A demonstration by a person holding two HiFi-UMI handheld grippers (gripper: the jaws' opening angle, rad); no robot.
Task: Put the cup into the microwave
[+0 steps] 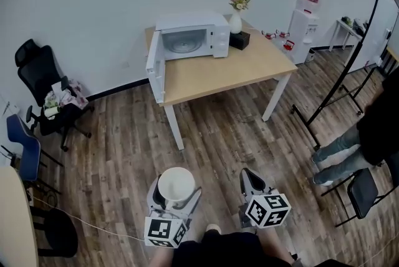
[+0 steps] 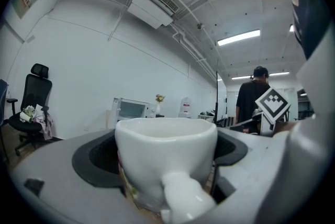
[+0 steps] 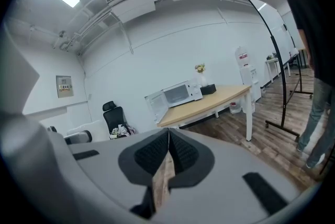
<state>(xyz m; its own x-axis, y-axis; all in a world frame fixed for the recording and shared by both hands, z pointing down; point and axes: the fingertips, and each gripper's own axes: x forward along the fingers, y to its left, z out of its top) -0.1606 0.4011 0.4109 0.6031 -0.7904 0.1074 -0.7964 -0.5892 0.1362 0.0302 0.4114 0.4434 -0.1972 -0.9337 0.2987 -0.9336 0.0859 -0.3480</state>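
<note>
A light wooden table (image 1: pixel 224 72) on white legs stands on the plank floor (image 1: pixel 230 141), near the wall. At its back left corner sits a white microwave (image 1: pixel 193 38), its door open. Just to the right of the microwave stand a white vase of flowers (image 1: pixel 235 22) and a black box (image 1: pixel 239 40).

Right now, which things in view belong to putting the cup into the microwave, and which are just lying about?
Job in hand:
cup, clamped in the left hand-held gripper
microwave, door open, on the table

Lying about:
flower vase
black box
water dispenser
office chair
right hand-held gripper, shut and empty
</note>
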